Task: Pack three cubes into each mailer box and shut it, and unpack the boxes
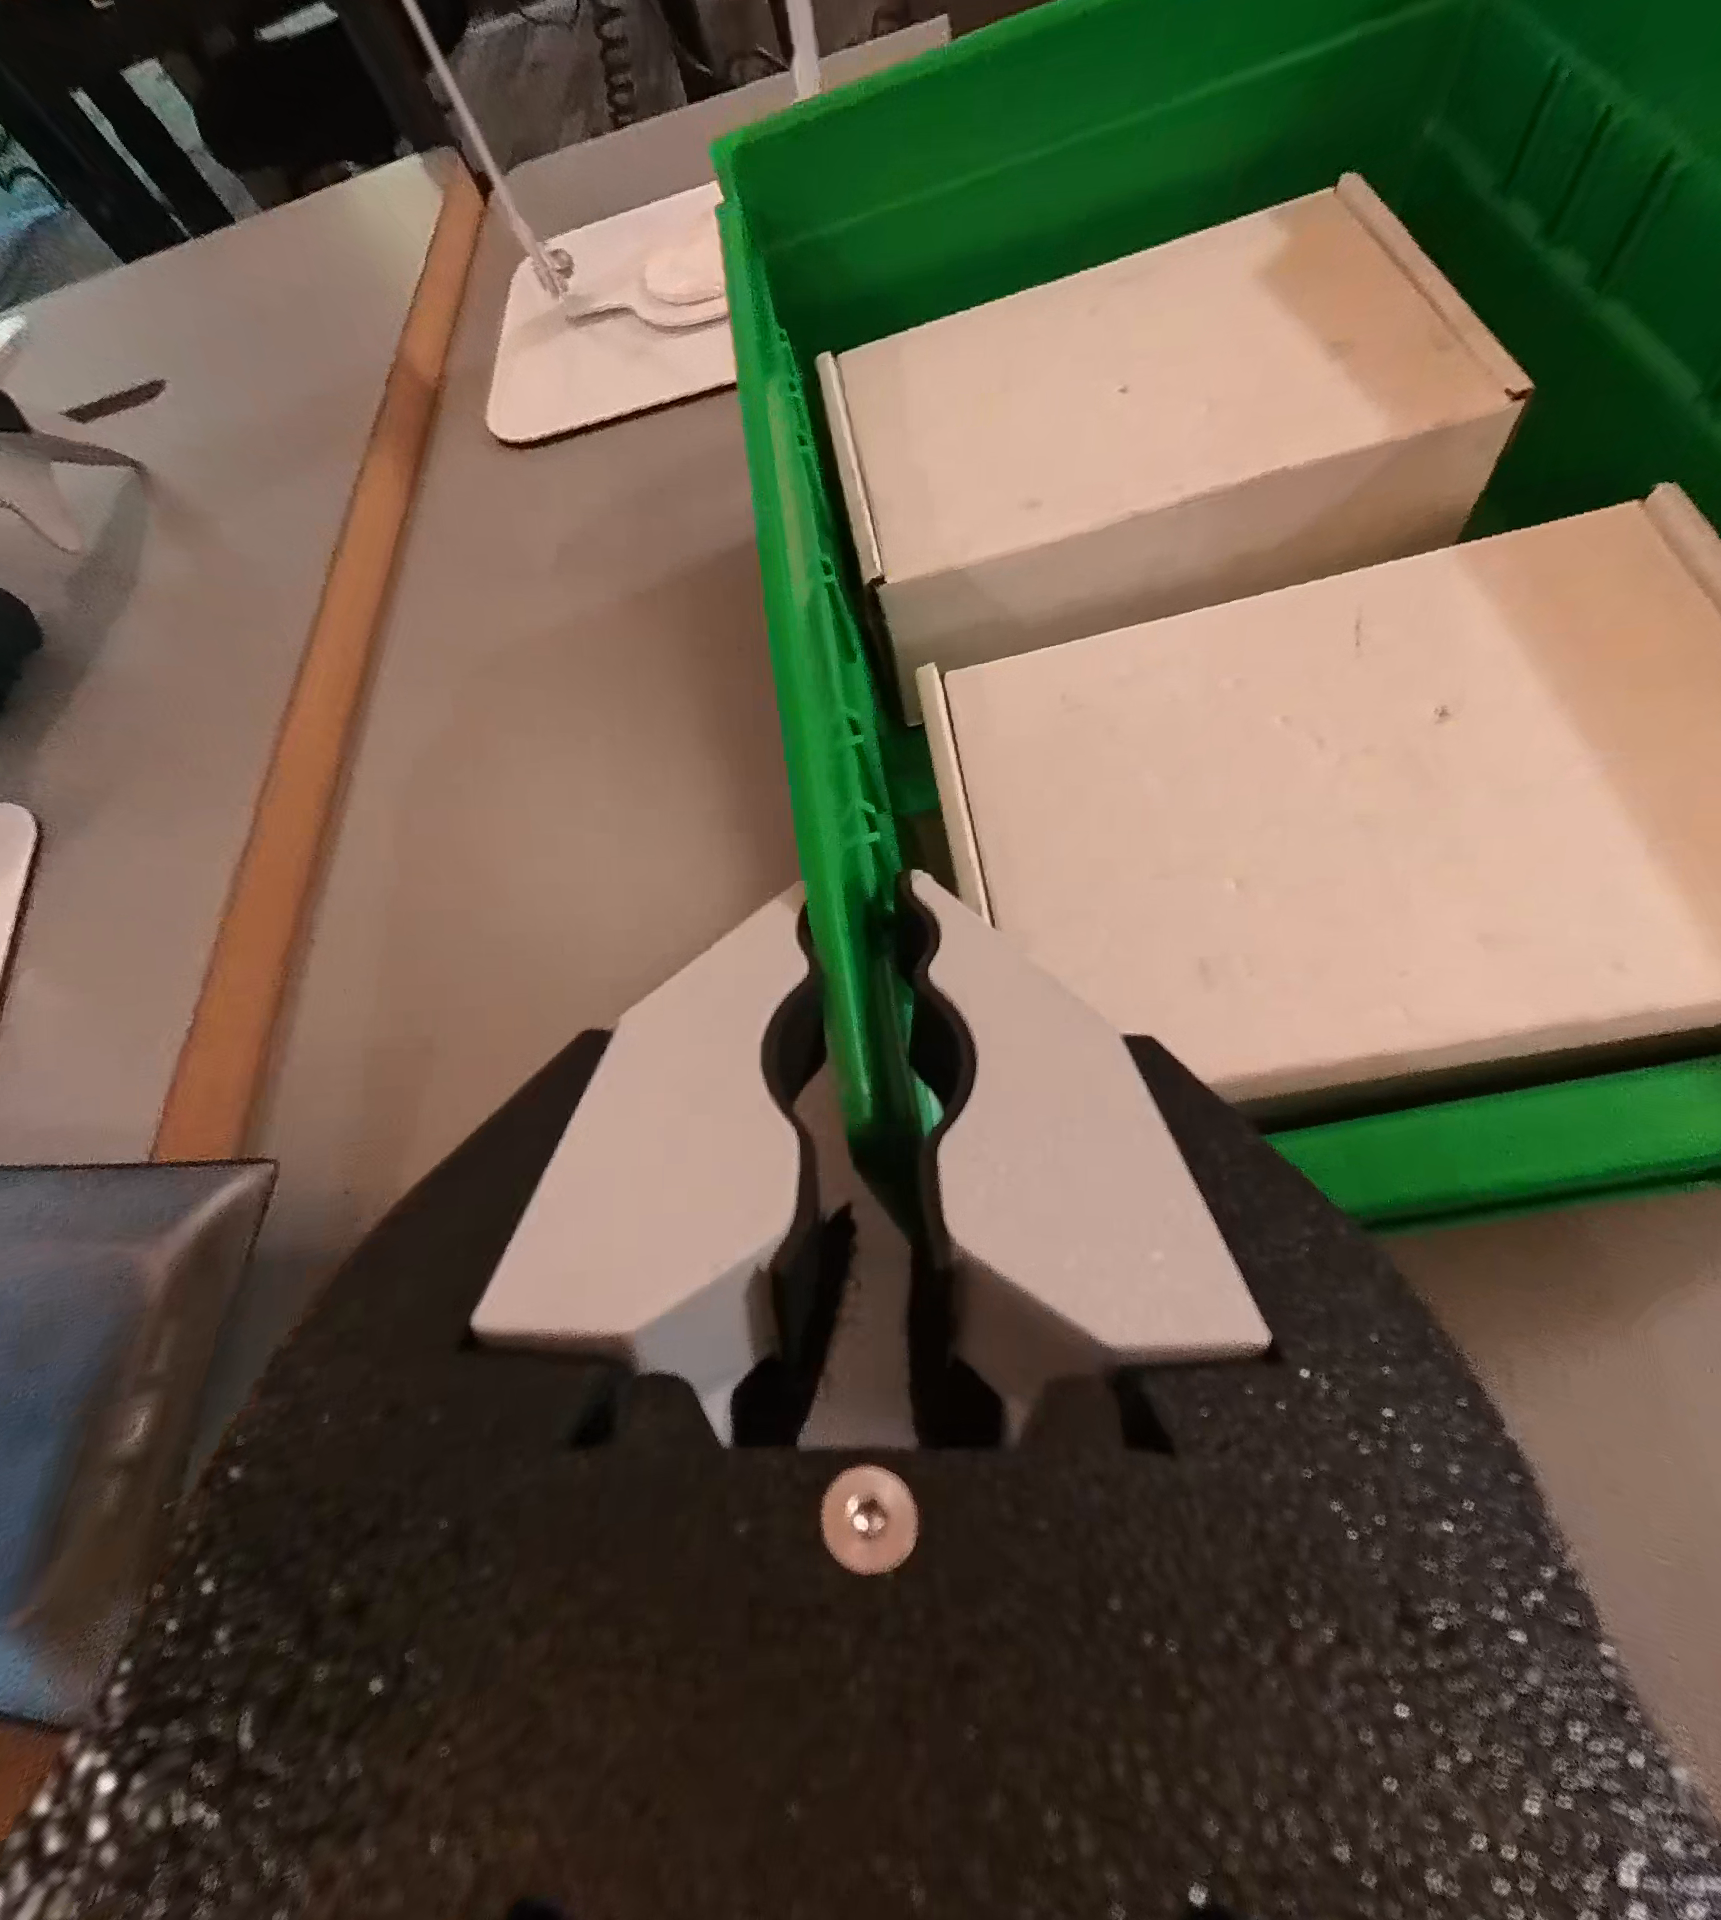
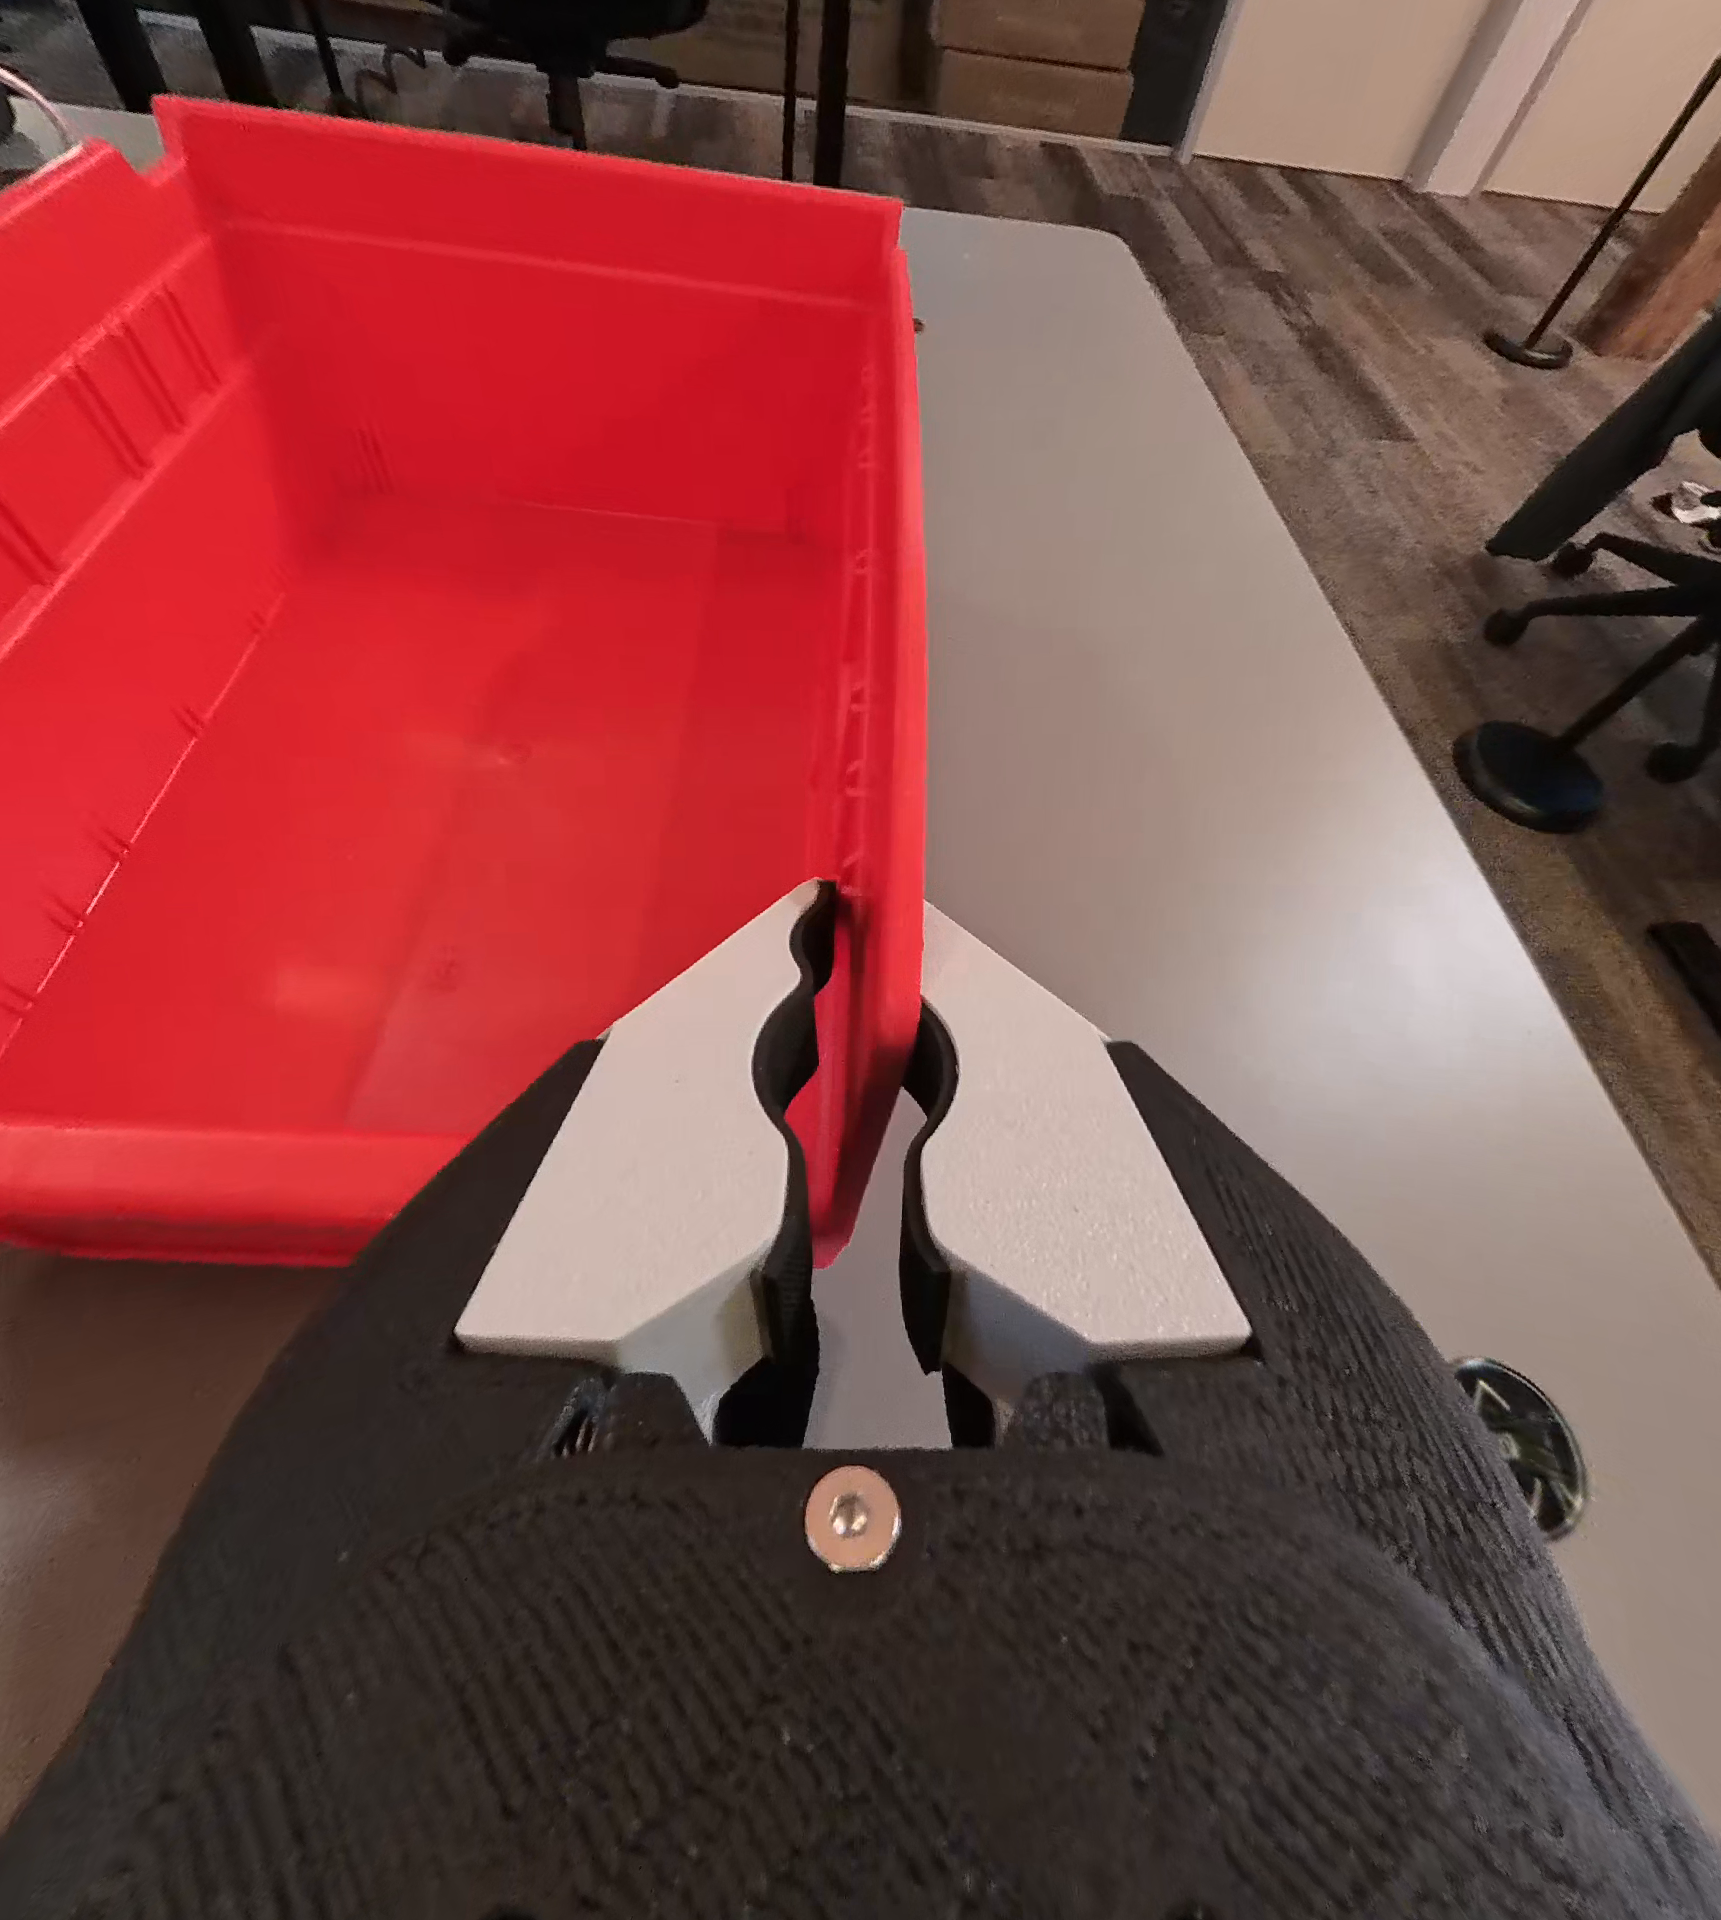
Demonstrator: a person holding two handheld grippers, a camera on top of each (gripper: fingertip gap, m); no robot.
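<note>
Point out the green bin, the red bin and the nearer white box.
Green bin [image 1: 1043, 197]: left wrist view, far inner wall.
Red bin [image 2: 482, 343]: right wrist view, far inner wall.
Nearer white box [image 1: 1355, 810]: left wrist view, lid top.

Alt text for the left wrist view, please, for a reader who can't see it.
The left gripper has its jaws clamped on the side wall of a green bin on a grey table. Two closed white mailer boxes lie inside the bin.

- long grey laminate table [image 2: 1199, 727], everything else sits around it
- white flat stand base with a thin rod [image 1: 607, 343], on its far end
- black wheeled office chair [image 2: 1687, 540], off its right side
</note>
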